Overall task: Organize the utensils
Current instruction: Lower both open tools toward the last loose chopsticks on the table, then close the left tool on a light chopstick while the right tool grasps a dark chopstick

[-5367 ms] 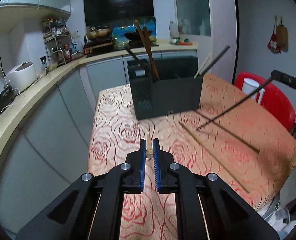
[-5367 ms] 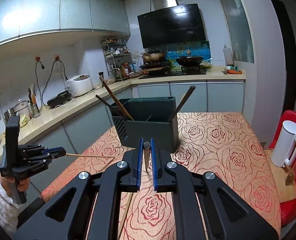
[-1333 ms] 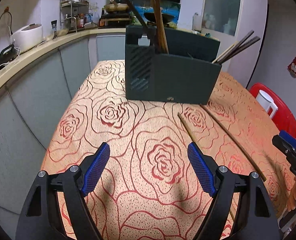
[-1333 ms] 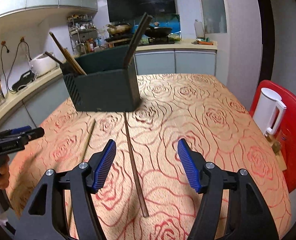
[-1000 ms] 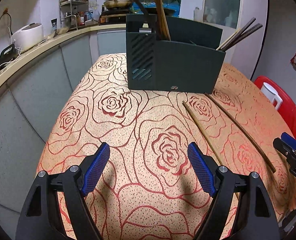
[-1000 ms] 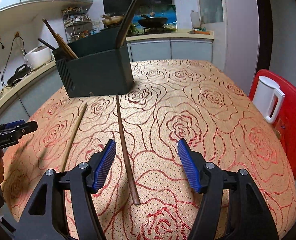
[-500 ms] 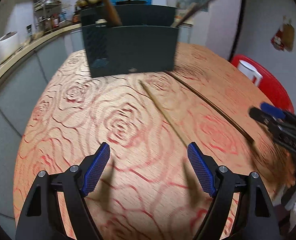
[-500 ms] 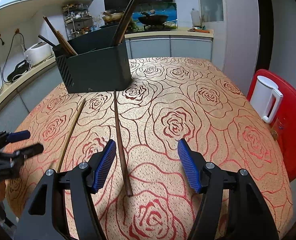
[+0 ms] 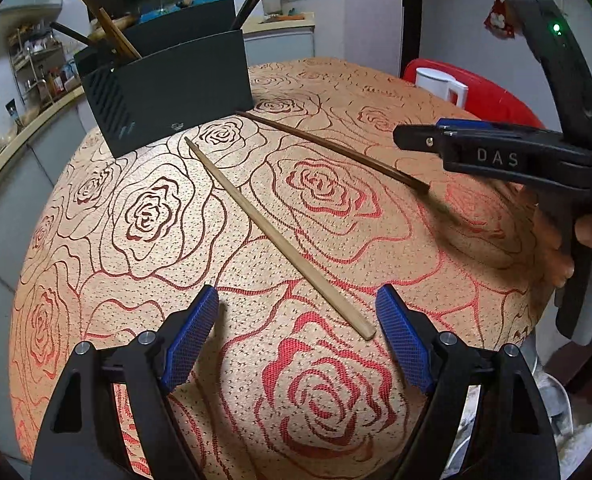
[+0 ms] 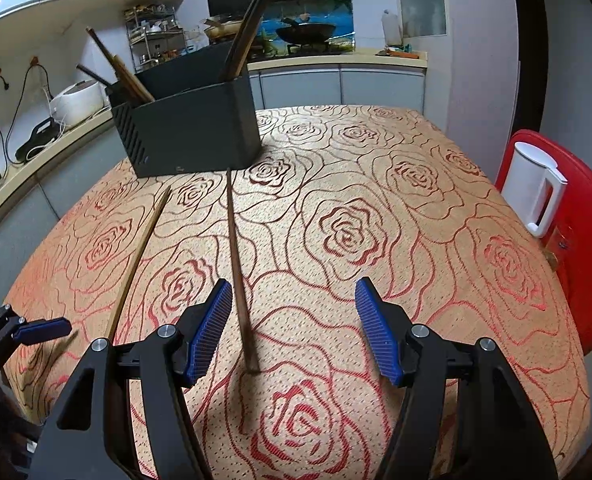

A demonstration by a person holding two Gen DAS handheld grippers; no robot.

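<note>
Left wrist view: the left hand-held gripper (image 9: 296, 344) is wide open with nothing in it. The long pale wooden chopstick (image 9: 274, 234) lies flat on the rose-patterned bench (image 9: 96, 240), its near end between the blue pads (image 9: 190, 338) (closer to the right one). It points away toward the dark box-shaped utensil holder (image 9: 168, 92).

Right wrist view: the right hand-held gripper (image 10: 294, 328) is open and empty too. The thin dark brown chopstick (image 10: 238, 260) lies just ahead, near its left pad, also pointing at the holder.
</note>
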